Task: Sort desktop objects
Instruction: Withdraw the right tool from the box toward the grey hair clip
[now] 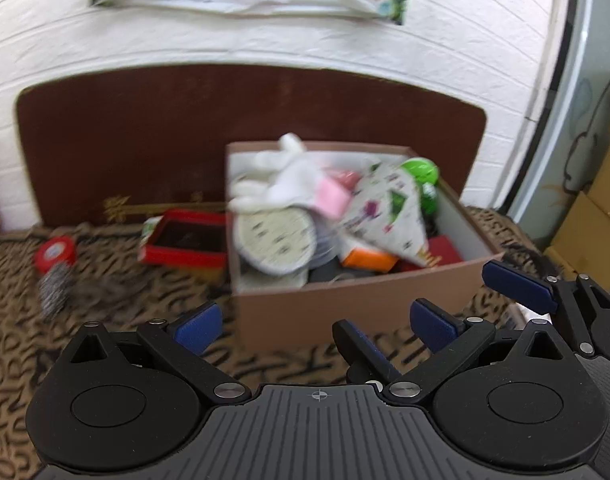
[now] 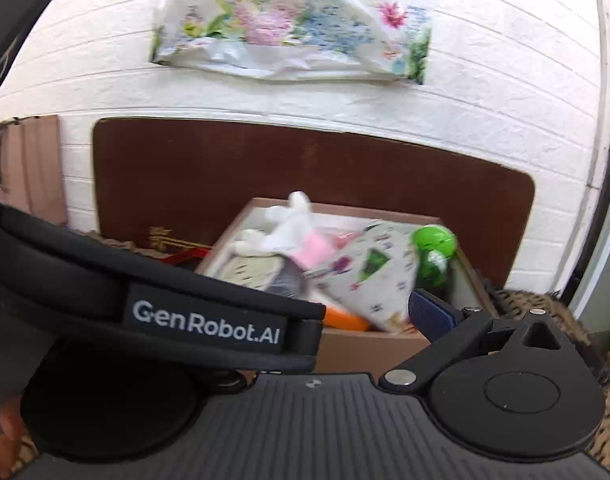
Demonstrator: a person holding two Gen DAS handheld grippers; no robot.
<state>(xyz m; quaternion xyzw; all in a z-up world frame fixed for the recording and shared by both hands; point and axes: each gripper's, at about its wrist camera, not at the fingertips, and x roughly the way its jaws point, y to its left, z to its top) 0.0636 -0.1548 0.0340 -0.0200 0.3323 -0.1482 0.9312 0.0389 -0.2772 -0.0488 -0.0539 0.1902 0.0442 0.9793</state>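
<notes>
Brown box (image 1: 345,304) mid-frame brims with objects; left gripper (image 1: 317,326) spread, empty; right gripper's (image 2: 385,316) state unclear, strap-hidden.

Both views low, facing box (image 1: 345,292)

The one clearly readable text is "GenRobot.AI", in white letters on a small black label sewn onto a black strap (image 2: 157,300) that crosses the left half of the right wrist view, to the left of and in front of the brown cardboard box (image 2: 345,344). To the left of that box, at the foot of the dark brown board (image 1: 145,140) leaning on the wall, a gold emblem and line are printed, but blur leaves them unreadable. Inside the box, the white patterned pouch (image 1: 389,216) and the round patterned tin (image 1: 275,240) carry small marks, too blurred to read.
</notes>
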